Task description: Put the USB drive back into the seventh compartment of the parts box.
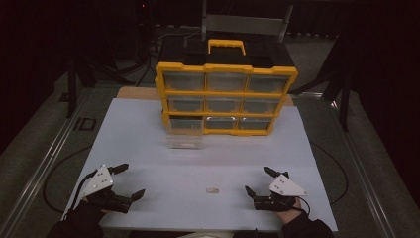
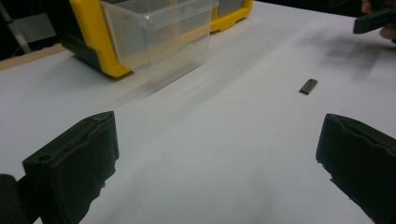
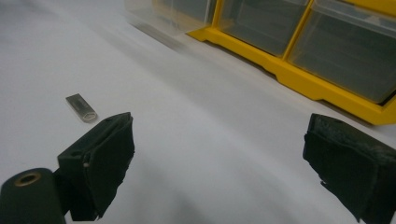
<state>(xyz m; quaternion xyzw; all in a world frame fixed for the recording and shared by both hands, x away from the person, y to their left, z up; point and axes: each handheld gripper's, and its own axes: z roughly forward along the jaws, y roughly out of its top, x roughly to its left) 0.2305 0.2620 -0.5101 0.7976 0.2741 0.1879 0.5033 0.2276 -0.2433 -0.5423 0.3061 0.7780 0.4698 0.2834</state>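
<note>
A yellow organiser (image 1: 225, 94) with clear drawers stands at the back of the white table (image 1: 148, 148). Its bottom-left drawer (image 1: 184, 134) is pulled out toward me; the same drawer (image 2: 159, 32) looms ahead in the left gripper view. A small flat metal piece (image 1: 212, 190) lies near the table's front edge, between my grippers; I see the piece (image 2: 308, 86) ahead to the right in the left gripper view, and the piece (image 3: 81, 108) near the left jaw in the right gripper view. My left gripper (image 1: 130, 181) is open at front left. My right gripper (image 1: 258, 181) is open at front right. Both hold nothing.
The organiser (image 3: 299, 51) has a yellow carry handle (image 1: 226, 46) on top. A wooden board edge (image 1: 133, 92) shows behind the white sheet. Metal rails (image 1: 44, 158) run along both sides of the table. Dark stands (image 1: 74, 74) surround the table.
</note>
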